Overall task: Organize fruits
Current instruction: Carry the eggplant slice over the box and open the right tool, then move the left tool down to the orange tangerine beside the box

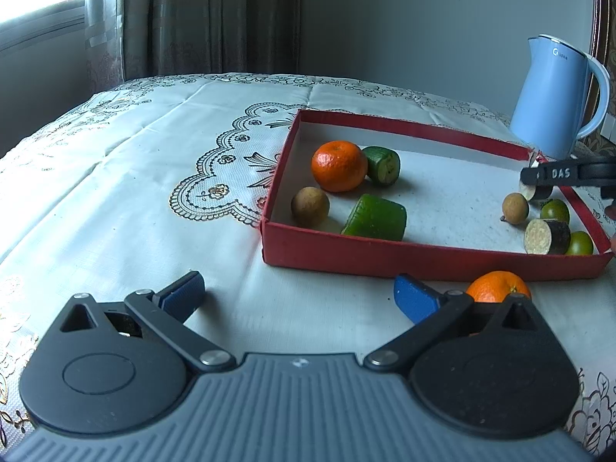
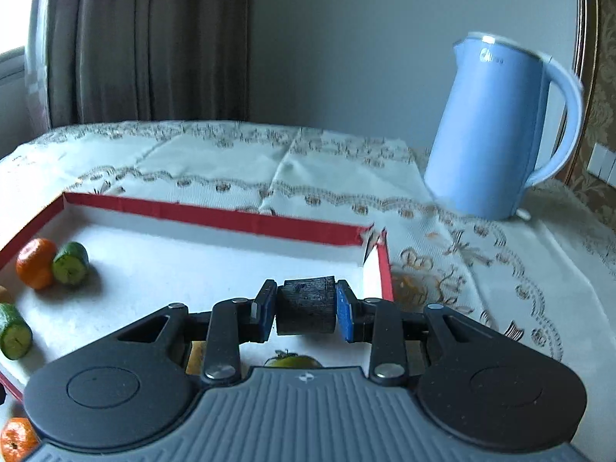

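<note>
My right gripper [image 2: 306, 310] pinched a dark chunk [image 2: 307, 305] over the red box's [image 1: 423, 260] right corner; it wanted lowering gently beside its twin [image 1: 546, 235] before letting go. My left gripper [image 1: 298, 300] hung spread wide above the cloth. The box held an orange [image 1: 338, 165], green pieces, brown and green fruits; another orange [image 1: 496, 287] lay outside.

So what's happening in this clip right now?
A person with two handheld grippers is sorting fruit into a shallow red cardboard box on a lace-patterned tablecloth. The right gripper is shut on a dark cylindrical fruit chunk, held over the box's right end. The left gripper is open and empty above the cloth. One orange tangerine sits outside the box, beside its front wall. A light blue kettle stands behind.
</note>
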`<state>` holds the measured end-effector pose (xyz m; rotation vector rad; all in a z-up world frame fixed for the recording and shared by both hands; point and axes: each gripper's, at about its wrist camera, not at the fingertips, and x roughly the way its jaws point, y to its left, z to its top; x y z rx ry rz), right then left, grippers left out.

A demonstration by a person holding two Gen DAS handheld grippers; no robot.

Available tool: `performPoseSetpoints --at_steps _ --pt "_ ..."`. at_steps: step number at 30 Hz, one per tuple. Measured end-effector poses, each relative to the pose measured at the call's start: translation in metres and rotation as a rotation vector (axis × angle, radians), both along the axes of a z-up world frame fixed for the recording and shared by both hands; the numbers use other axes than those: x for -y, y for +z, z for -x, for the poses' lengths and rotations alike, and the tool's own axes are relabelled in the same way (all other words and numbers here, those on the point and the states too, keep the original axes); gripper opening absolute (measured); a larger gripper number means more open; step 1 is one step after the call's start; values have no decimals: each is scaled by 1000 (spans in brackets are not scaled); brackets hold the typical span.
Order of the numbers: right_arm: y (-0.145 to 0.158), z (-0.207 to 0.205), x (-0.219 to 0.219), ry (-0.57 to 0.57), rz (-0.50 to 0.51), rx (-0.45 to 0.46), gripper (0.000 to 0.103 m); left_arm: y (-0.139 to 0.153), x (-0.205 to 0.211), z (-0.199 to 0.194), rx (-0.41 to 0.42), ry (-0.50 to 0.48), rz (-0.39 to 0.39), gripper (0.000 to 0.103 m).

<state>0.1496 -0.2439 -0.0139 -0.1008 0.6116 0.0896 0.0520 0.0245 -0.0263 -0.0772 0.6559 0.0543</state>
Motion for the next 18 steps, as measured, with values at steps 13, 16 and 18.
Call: performPoseSetpoints --at_steps 13,16,18 --pt "25 112 39 -24 -156 162 55 0 1 1 -3 -1 -5 103" --pt "14 144 44 -57 -173 173 62 0 1 0 -3 -1 -5 103" --pt "6 157 46 -67 -180 155 62 0 0 0 -3 -1 -6 103"
